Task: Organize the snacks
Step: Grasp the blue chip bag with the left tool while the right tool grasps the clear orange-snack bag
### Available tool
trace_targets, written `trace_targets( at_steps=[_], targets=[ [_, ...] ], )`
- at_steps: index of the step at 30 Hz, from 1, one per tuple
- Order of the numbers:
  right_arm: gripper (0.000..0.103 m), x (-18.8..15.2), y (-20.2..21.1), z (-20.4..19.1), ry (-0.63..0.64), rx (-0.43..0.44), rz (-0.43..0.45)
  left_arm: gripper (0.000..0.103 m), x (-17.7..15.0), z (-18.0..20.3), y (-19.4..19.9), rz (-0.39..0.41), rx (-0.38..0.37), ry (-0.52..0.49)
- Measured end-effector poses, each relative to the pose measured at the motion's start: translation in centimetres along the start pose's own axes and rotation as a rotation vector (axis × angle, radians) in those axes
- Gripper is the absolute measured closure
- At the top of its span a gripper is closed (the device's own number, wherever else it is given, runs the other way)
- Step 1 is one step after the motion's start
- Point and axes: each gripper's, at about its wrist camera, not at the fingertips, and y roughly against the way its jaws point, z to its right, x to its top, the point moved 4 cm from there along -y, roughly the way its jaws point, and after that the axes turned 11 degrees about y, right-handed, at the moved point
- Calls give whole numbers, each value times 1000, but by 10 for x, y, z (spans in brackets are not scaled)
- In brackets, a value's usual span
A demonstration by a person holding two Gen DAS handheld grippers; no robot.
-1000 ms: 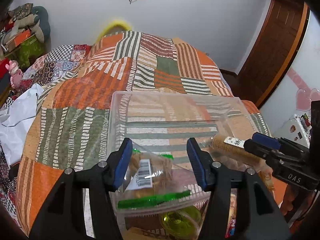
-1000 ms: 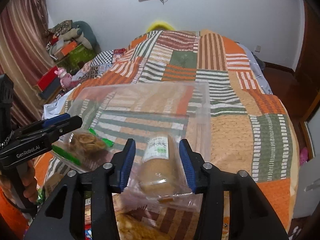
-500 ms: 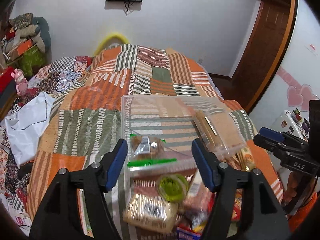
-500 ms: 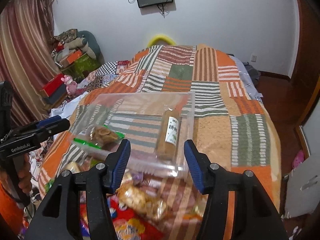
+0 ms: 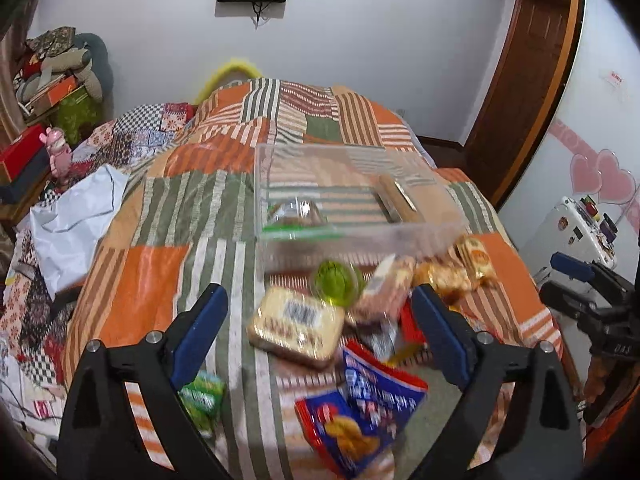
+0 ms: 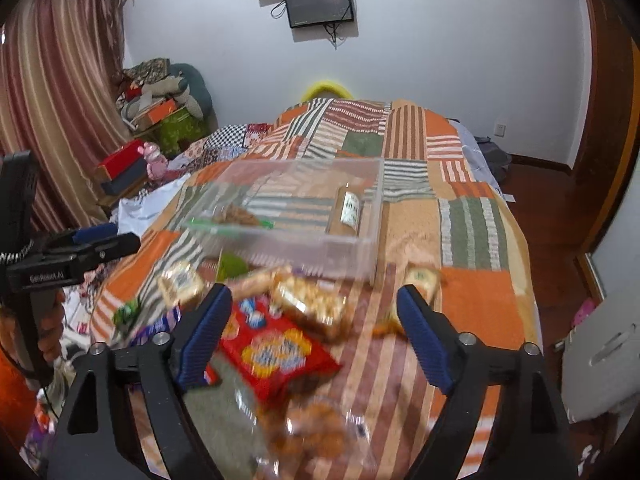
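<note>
Now, from the left wrist, the left gripper, whose jaws have just been opening, is seen released above a light, crinkly biscuit pack, best pinched across its short sides, while from the right wrist the right gripper, likewise just opened and empty, is seen above a slippery red snack bag near the clear plastic box.

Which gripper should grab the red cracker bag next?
Probably right. The right gripper has open, empty jaws, and the red bag lies between them. In the left gripper view, a yellow pack lies between its open jaws instead.
</note>
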Motion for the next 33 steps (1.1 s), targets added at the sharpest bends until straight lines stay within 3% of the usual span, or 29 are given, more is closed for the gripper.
trace_targets(
  at_steps=[16,23,29,31,33],
  targets=[
    [15,-73,-30,-10,-84,66,-177,8,-76,4,-31,-168,30,-42],
    [15,-84,-43,-13,-102,82,-229,2,-90,-4,-53,-246,-12,37],
    [14,-88,-43,-14,-106,66,-220,2,-97,-3,-58,-234,-28,41],
    [17,-87,-42,-13,-106,67,-214,11,-98,1,-57,-228,-42,19],
    [27,-87,-41,-13,-100,77,-203,36,-99,9,-54,-243,-82,-7]
  ],
)
